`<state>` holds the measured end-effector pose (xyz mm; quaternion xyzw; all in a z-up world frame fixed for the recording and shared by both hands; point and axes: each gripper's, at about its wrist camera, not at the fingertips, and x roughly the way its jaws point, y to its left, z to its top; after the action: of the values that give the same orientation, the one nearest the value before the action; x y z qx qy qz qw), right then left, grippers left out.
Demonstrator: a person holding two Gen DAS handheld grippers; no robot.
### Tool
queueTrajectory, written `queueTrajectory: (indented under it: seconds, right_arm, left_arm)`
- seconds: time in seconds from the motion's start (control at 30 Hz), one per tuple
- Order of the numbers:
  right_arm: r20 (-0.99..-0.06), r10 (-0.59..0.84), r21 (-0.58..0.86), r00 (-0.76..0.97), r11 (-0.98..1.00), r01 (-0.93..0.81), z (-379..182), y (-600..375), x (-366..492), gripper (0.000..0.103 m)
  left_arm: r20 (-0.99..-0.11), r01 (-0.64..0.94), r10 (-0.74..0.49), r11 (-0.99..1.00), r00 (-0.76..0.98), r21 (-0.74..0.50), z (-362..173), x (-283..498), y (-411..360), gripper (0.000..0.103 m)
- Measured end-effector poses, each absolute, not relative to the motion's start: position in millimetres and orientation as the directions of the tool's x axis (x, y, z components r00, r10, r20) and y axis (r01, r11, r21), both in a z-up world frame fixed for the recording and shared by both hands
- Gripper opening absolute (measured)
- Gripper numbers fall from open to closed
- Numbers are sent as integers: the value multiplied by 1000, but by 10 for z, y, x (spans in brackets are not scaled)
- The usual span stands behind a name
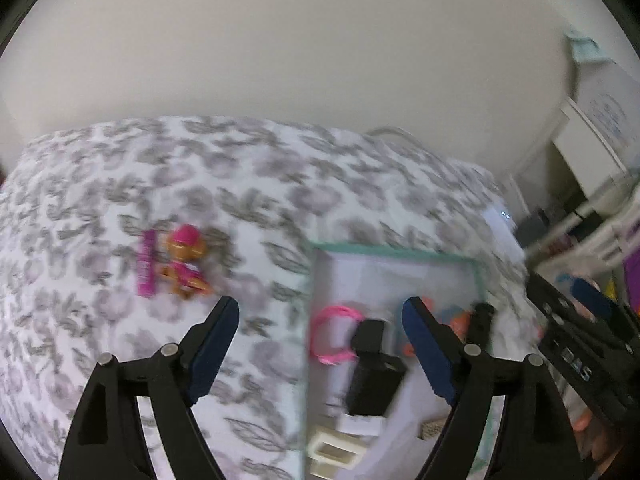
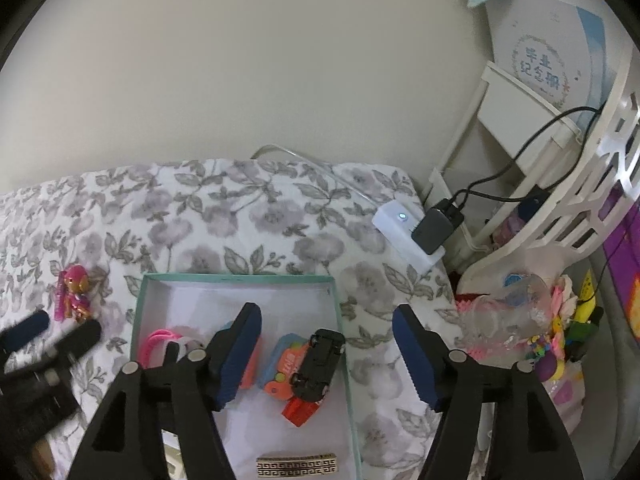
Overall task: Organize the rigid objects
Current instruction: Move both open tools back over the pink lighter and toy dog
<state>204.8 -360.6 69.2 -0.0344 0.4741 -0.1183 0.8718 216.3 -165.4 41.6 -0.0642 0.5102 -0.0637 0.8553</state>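
My left gripper [image 1: 320, 312] hangs nearest the lens, jaws wide and empty. Left of it, the pink-and-orange plastic pup figure [image 2: 76, 292] lies loose on the floral bedspread [image 2: 240, 216], unsorted. The teal-rimmed cardboard box [image 2: 240, 278] collects the sorted toys. My right gripper [image 2: 326, 322] stands wide, empty, above the box.
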Motion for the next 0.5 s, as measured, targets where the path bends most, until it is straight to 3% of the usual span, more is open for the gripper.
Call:
queueTrajectory:
  seconds: [0.07, 0.3, 0.43, 0.5]
  right_arm:
    - [-818, -225, -168, 529, 974, 155, 671, -3540, 2071, 83]
    - [-828, -128, -116, 545, 992, 58, 615, -3216, 2143, 85]
    - [-813, -89, -83, 576, 996, 36, 633, -3061, 2146, 99]
    - [-809, -62, -60, 584, 998, 24, 621, -3003, 2160, 100]
  left_arm:
    - [-863, 0, -136, 988, 486, -155, 428, 2193, -1511, 87]
    - [-853, -132, -37, 984, 520, -123, 440, 2247, -987, 92]
    - [-851, -215, 12, 969, 525, -119, 409, 2256, -709, 94]
    - [-853, -250, 30, 961, 521, -118, 382, 2261, -574, 95]
